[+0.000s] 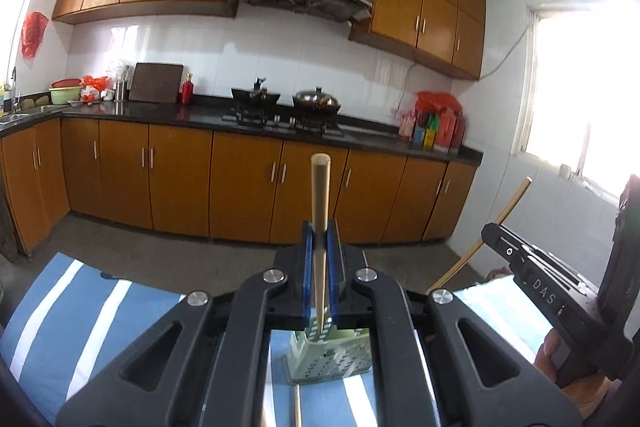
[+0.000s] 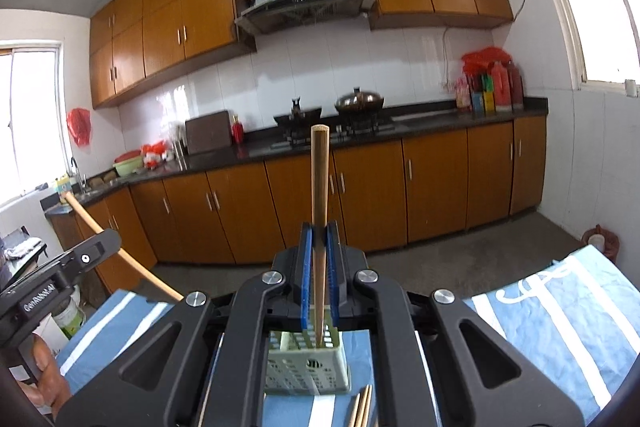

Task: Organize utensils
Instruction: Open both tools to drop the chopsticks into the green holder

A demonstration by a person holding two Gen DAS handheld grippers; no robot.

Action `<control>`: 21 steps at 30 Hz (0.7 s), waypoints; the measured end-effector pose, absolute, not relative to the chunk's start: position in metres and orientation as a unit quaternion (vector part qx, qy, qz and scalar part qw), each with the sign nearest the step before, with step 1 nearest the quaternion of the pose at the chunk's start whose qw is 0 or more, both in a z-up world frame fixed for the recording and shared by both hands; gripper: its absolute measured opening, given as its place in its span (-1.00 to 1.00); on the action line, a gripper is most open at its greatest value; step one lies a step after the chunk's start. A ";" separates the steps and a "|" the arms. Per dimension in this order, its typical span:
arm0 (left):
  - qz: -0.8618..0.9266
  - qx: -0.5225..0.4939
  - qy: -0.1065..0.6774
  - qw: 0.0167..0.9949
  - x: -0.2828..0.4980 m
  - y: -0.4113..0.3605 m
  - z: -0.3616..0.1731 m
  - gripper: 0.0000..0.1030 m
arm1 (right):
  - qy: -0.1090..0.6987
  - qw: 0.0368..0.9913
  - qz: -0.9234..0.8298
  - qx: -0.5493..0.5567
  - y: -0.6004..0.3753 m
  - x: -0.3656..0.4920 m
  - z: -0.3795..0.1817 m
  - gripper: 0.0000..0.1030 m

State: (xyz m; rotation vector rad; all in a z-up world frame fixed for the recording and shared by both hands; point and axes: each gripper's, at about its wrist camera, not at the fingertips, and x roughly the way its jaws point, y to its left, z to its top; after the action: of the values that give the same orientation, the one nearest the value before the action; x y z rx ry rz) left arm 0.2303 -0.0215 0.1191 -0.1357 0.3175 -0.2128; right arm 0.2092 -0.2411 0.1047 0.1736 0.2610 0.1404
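My left gripper (image 1: 319, 239) is shut on a wooden chopstick (image 1: 320, 195) that stands upright, its thin tip above the pale green perforated utensil basket (image 1: 330, 363) on the blue striped cloth. My right gripper (image 2: 319, 239) is shut on another wooden chopstick (image 2: 320, 179), also upright, its tip inside the same basket (image 2: 308, 371). The right gripper's chopstick shows in the left wrist view (image 1: 496, 223). The left one shows in the right wrist view (image 2: 120, 251). Loose chopsticks (image 2: 362, 407) lie on the cloth in front of the basket; one shows in the left wrist view (image 1: 297, 407).
The blue and white striped cloth (image 1: 80, 315) covers the table. Beyond are a grey floor and a kitchen counter (image 1: 200, 117) with orange cabinets, a stove with woks (image 1: 316, 101) and bottles (image 1: 440, 127).
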 end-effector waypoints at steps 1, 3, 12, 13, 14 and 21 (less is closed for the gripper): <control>-0.105 -0.066 0.163 0.979 0.233 -0.022 0.115 -0.85 | 0.134 0.985 0.071 0.086 -0.241 0.210 0.103 -0.85; -0.106 -0.066 0.169 0.978 0.236 -0.021 0.112 -0.85 | 0.141 0.983 0.073 0.088 -0.240 0.209 0.100 -0.84; -0.100 -0.076 0.166 0.978 0.225 -0.005 0.115 -0.71 | 0.144 0.982 0.076 0.092 -0.244 0.199 0.104 -0.52; -0.098 -0.080 0.160 0.979 0.220 -0.001 0.118 -0.68 | 0.140 0.983 0.076 0.093 -0.243 0.195 0.106 -0.48; -0.097 -0.084 0.156 0.979 0.214 0.003 0.120 -0.62 | 0.136 0.983 0.076 0.094 -0.245 0.188 0.108 -0.46; -0.069 -0.094 0.170 0.979 0.164 0.042 0.104 -0.37 | 0.163 0.982 0.046 0.081 -0.267 0.143 0.084 -0.35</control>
State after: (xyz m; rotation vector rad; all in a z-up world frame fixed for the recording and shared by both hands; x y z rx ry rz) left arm 0.1636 0.0418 0.1045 -0.1886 0.3419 -0.1397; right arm 0.1427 -0.2668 0.0837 0.1625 0.3285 0.0928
